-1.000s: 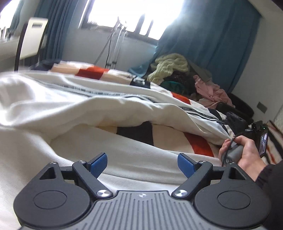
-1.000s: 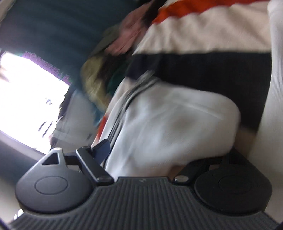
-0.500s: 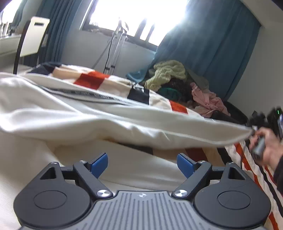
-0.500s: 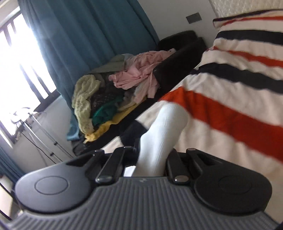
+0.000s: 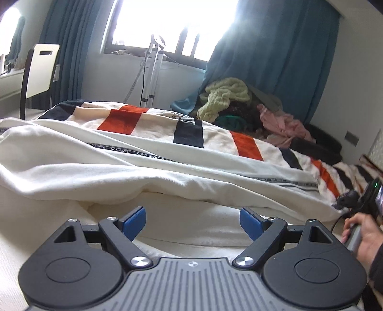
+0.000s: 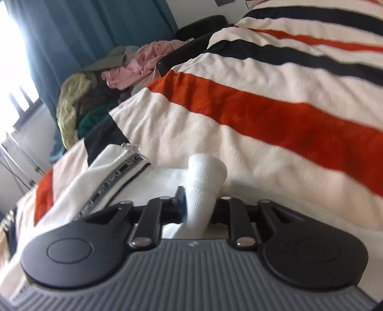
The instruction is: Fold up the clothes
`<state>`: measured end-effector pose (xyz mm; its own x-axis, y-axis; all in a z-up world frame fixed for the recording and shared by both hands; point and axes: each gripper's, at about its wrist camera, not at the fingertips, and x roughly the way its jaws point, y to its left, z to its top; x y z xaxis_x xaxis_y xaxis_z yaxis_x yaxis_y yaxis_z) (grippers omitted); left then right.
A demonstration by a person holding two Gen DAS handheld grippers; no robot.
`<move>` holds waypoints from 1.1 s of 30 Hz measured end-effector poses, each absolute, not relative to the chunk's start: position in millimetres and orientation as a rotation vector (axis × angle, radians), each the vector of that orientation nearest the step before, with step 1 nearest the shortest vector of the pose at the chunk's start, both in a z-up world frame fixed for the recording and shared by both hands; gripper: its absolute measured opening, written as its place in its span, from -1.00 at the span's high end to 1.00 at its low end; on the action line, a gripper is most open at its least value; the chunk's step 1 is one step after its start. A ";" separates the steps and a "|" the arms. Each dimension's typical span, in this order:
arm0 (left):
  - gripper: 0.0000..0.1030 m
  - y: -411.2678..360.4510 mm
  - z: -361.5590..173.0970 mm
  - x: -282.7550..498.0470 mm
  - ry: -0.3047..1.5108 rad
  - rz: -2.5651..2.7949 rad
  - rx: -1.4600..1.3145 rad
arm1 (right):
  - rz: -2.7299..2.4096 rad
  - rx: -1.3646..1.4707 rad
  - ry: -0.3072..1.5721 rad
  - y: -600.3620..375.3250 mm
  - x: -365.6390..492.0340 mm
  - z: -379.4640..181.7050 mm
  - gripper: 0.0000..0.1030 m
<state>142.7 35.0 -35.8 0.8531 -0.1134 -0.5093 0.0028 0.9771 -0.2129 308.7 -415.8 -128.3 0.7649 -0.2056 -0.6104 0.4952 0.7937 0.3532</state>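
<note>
Maybe the white top (image 5: 134, 172), spread on the striped bed (image 6: 263, 114), could slip, because the right tongs (image 6: 198, 203) pinched only its cuff (image 6: 203, 181) while the left tongs (image 5: 192, 221) gaped, holding nothing.

Left view: low over the white garment (image 5: 119, 172), facing the window (image 5: 172, 21).
Right view: tilted, very close to the striped blanket (image 6: 263, 114).
Both see: blanket, clothes pile (image 5: 239, 105), blue curtain (image 5: 275, 59).
</note>
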 end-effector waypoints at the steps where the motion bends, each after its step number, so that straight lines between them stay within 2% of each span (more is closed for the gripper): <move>1: -0.70 34.9 -33.9 142.5 0.541 -0.060 -0.205 | -0.395 0.495 0.604 -411.5 308.0 -122.3 0.21; 2: -0.71 34.8 -32.0 142.2 0.536 -0.059 -0.202 | -0.388 0.460 0.623 -407.3 307.3 -116.3 0.07; 4: -0.73 35.2 -29.5 140.1 0.528 -0.064 -0.195 | -0.361 0.389 0.631 -396.5 301.2 -100.7 -0.45; 6: -0.73 34.7 -30.0 138.0 0.533 -0.047 -0.172 | -0.302 0.349 0.612 -383.0 285.7 -80.3 -0.56; 11: -0.73 36.4 -21.2 123.5 0.537 -0.026 -0.134 | -0.116 0.243 0.571 -338.8 230.5 -30.5 -0.56; 18: -0.74 30.6 16.0 71.8 0.416 -0.038 -0.028 | 0.092 0.161 0.509 -281.3 132.0 16.7 -0.56; 23: -0.78 24.6 30.2 34.4 0.348 -0.065 0.029 | 0.157 0.135 0.478 -266.4 90.4 13.9 -0.56; 33: -0.79 33.8 30.1 13.0 0.378 -0.023 -0.007 | 0.209 0.170 0.419 -265.6 44.6 0.3 -0.56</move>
<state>13.0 33.8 30.1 0.9293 -0.0234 -0.3686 0.0208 0.9997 -0.0109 44.6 -265.6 0.3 0.8927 0.2349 -0.3845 -0.1652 0.9646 0.2057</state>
